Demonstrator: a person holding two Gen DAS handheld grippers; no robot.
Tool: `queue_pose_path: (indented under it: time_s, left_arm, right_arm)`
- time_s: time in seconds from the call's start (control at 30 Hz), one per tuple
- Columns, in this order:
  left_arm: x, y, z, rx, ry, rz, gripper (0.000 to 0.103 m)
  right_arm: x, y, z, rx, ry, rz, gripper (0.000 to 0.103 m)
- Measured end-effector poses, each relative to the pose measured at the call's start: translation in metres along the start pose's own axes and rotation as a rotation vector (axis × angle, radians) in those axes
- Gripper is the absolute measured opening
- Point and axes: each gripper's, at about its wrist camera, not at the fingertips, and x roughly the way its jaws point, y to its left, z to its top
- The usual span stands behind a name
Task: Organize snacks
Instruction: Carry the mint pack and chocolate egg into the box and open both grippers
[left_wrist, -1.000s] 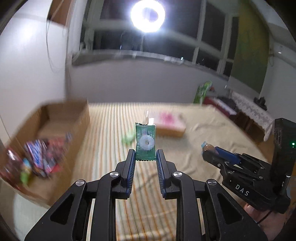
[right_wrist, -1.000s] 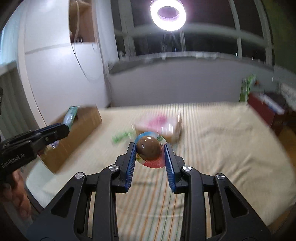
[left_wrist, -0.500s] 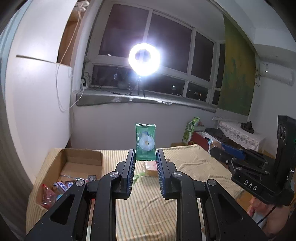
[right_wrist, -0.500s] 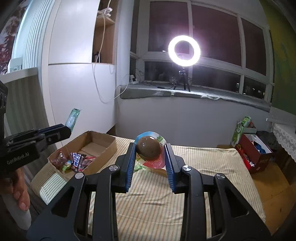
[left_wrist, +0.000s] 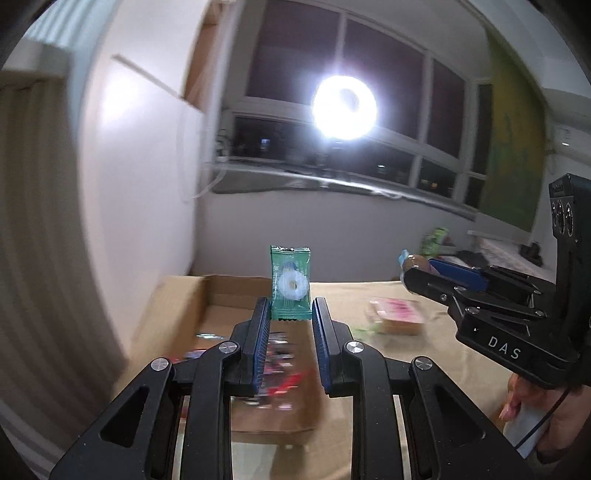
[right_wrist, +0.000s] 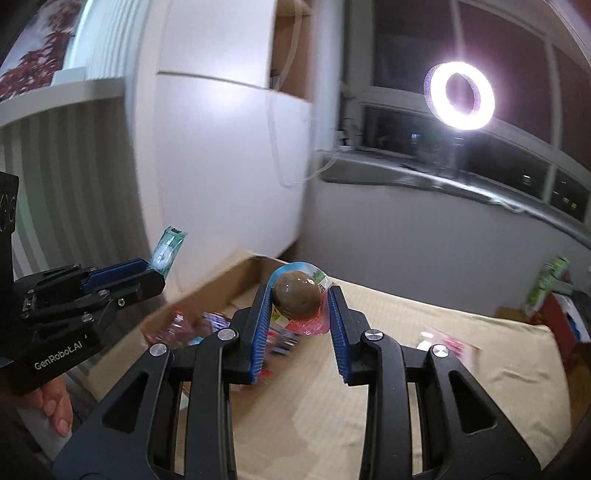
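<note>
My left gripper (left_wrist: 290, 314) is shut on a green candy packet (left_wrist: 290, 282) with a white ring printed on it, held upright above the near end of a cardboard box (left_wrist: 177, 314) that holds several snack packets (left_wrist: 277, 354). My right gripper (right_wrist: 298, 306) is shut on a brown chocolate egg snack (right_wrist: 296, 297) in a clear blister with a colourful backing, held over the same box (right_wrist: 218, 284). The right gripper also shows at the right of the left wrist view (left_wrist: 436, 275), and the left gripper at the left of the right wrist view (right_wrist: 147, 271).
The box stands at the left end of a striped beige table (left_wrist: 424, 362), close to a white wall cabinet (right_wrist: 221, 166). A small pink-topped box (left_wrist: 397, 314) lies on the table to the right. A bright ring light (left_wrist: 345, 109) stands by the windows behind.
Both grippers have swung left toward the cardboard box, each keeping its snack. The box now lies directly under and ahead of both grippers; the view is blurred by motion.
</note>
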Motion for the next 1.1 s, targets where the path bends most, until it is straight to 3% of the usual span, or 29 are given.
queue_pose_path:
  time_s: [0.27,0.57,0.93,1.0,1.07,1.1]
  left_arm:
    - [-0.003,0.041,-0.004,-0.035,0.01,0.11,0.021]
    - [0.012,0.042,-0.008,-0.028,0.034,0.092,0.021]
    - [0.07,0.051,-0.045,-0.052,0.172,0.09,0.021]
    - [0.078,0.054,-0.051,-0.062,0.194,0.099,0.021]
    - [0.083,0.058,-0.055,-0.07,0.218,0.116,0.027]
    - [0.086,0.059,-0.057,-0.073,0.235,0.127,0.034]
  right_arm:
    - [0.026,0.023,0.0,-0.014,0.013,0.064,0.032]
    - [0.048,0.021,-0.001,-0.015,0.038,0.08,0.032]
    - [0.133,0.014,-0.019,-0.01,0.141,0.123,0.033]
    - [0.146,0.017,-0.022,-0.024,0.169,0.146,0.038]
    - [0.15,0.019,-0.027,-0.026,0.17,0.137,0.063]
    - [0.15,0.019,-0.029,-0.023,0.161,0.13,0.068]
